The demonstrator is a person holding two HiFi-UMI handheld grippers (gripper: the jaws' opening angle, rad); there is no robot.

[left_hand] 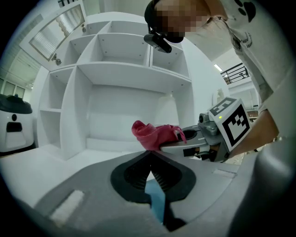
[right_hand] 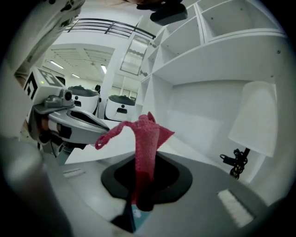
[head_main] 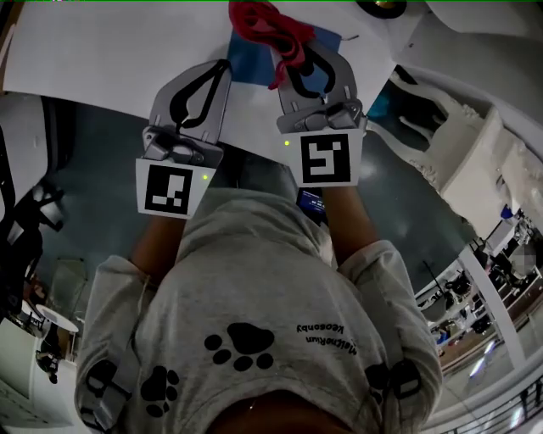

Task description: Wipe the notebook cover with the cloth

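Notebook (head_main: 251, 61): blue, lying flat on the white table (head_main: 102, 51), partly hidden under both grippers | cloth (head_main: 270, 24): red, bunched, sticking out of the right gripper (head_main: 297, 52), whose jaws pinch it above the notebook | left gripper (head_main: 222, 68): jaws closed tip to tip, nothing between them, just beside the right one.

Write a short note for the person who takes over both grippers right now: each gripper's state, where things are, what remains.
Left gripper: shut, empty, held beside the blue notebook on the white table.
Right gripper: shut on the red cloth, over the notebook's far part.
Done: the cloth is in the gripper. Whether it touches the cover cannot be told.
Left: press the cloth on the cover and wipe across it.
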